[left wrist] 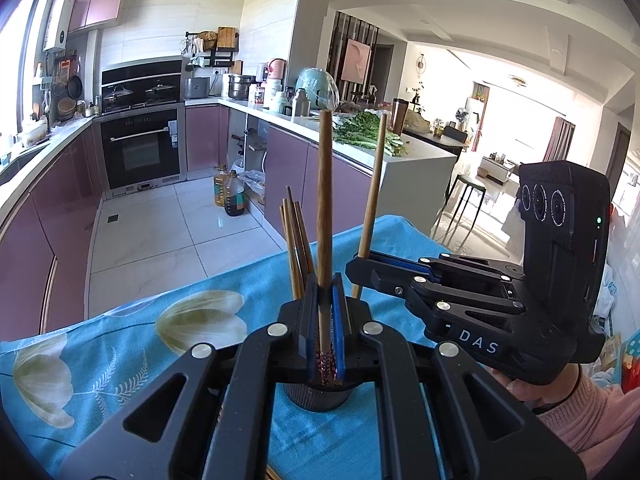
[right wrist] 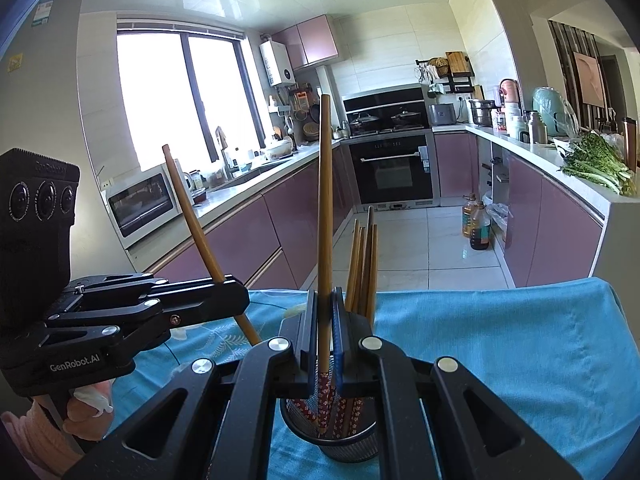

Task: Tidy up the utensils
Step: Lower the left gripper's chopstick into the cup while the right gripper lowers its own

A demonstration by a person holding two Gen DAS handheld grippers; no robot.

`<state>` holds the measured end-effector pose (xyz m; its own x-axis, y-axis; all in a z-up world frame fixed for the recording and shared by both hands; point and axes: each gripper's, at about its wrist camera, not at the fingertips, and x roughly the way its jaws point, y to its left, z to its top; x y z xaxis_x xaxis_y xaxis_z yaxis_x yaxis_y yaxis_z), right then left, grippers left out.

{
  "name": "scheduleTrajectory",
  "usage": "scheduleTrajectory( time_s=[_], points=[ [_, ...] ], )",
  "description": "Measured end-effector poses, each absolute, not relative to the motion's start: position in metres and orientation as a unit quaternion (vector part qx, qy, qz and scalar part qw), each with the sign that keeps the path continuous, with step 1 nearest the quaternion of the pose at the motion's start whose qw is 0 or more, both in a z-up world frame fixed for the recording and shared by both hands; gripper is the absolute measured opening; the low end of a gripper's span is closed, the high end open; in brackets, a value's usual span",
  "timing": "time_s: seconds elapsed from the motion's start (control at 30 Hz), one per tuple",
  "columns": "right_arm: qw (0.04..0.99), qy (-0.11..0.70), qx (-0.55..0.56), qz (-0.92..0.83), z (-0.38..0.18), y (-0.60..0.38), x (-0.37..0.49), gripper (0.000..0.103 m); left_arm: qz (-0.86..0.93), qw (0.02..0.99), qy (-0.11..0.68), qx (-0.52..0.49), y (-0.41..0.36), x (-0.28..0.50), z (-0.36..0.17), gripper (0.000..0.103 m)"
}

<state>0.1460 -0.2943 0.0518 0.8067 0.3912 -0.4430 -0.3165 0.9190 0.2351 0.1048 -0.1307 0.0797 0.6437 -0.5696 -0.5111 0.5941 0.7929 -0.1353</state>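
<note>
A dark mesh cup [left wrist: 320, 398] [right wrist: 332, 442] stands on the blue flowered tablecloth [left wrist: 120, 360] [right wrist: 500, 340] with several wooden chopsticks [left wrist: 297, 240] [right wrist: 363, 264] upright in it. My left gripper [left wrist: 325, 282] [right wrist: 237, 297] is shut on one upright chopstick [left wrist: 324, 208] [right wrist: 192, 216], whose patterned lower end sits at the cup's mouth. My right gripper [right wrist: 325, 300] [left wrist: 357, 265] is shut on another chopstick [right wrist: 325, 200] [left wrist: 374, 192], and its patterned tip dips inside the cup. The two grippers stand close together, on either side of the cup.
The table's far edge drops to a tiled kitchen floor with oil bottles [left wrist: 230, 194] [right wrist: 476, 224]. Purple cabinets line both sides. Leafy greens [left wrist: 368, 130] [right wrist: 596, 168] lie on the counter, and a microwave [right wrist: 142, 204] stands at the left. A hand in a pink sleeve [left wrist: 592, 412] holds the right gripper.
</note>
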Motion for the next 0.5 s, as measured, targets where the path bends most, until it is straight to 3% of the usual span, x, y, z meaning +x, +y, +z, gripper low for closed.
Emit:
scheduleTrajectory(
  time_s=[0.5],
  points=[
    [0.941,0.276,0.066,0.184,0.031,-0.294,0.150,0.006,-0.316,0.900,0.297,0.049,-0.144,0.111,0.058,0.007]
  ],
)
